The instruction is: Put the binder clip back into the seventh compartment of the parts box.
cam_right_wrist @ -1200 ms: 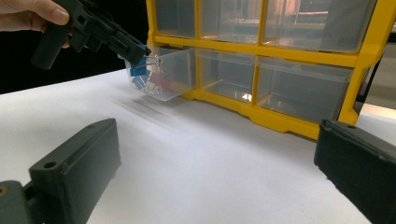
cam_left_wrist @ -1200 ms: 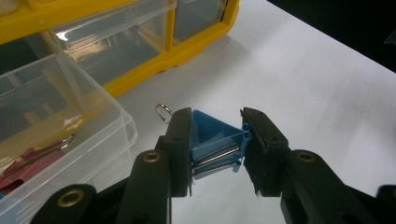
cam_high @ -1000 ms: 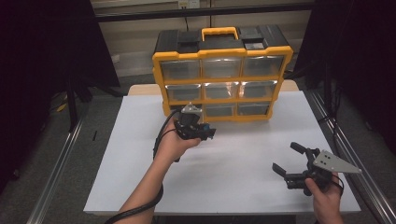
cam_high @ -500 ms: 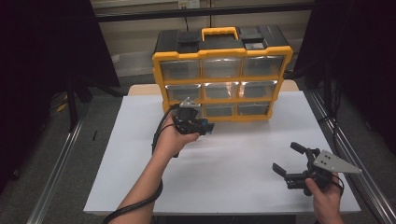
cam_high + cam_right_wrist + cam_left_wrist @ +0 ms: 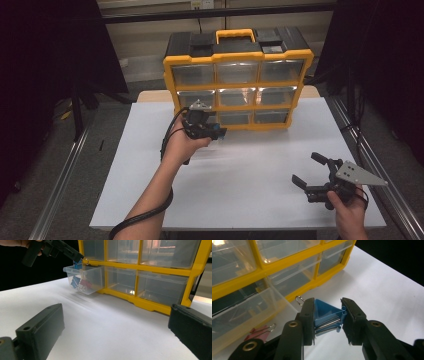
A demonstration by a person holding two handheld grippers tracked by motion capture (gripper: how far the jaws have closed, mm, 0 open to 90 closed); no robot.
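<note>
My left gripper (image 5: 327, 308) is shut on a blue binder clip (image 5: 325, 315), with the jaws pressing its two sides. It hovers over a clear drawer (image 5: 249, 312) pulled out of the bottom left of the yellow organizer (image 5: 240, 75). In the high view the left gripper (image 5: 214, 133) sits just in front of that bottom row. The right gripper view shows the open drawer (image 5: 85, 277) holding a blue clip (image 5: 74, 281) and a pink one (image 5: 86, 284), with the held clip (image 5: 77, 263) above its rim. My right gripper (image 5: 306, 167) is open and holds nothing, near the table's front right.
The organizer stands at the back of the white table (image 5: 250, 200), its other clear drawers closed. A pink binder clip (image 5: 258, 332) lies in the open drawer below my left jaw. Metal rails run along both sides of the table.
The left gripper has drifted slightly up and toward the organizer with the blue clip still in it. The right gripper has kept still.
</note>
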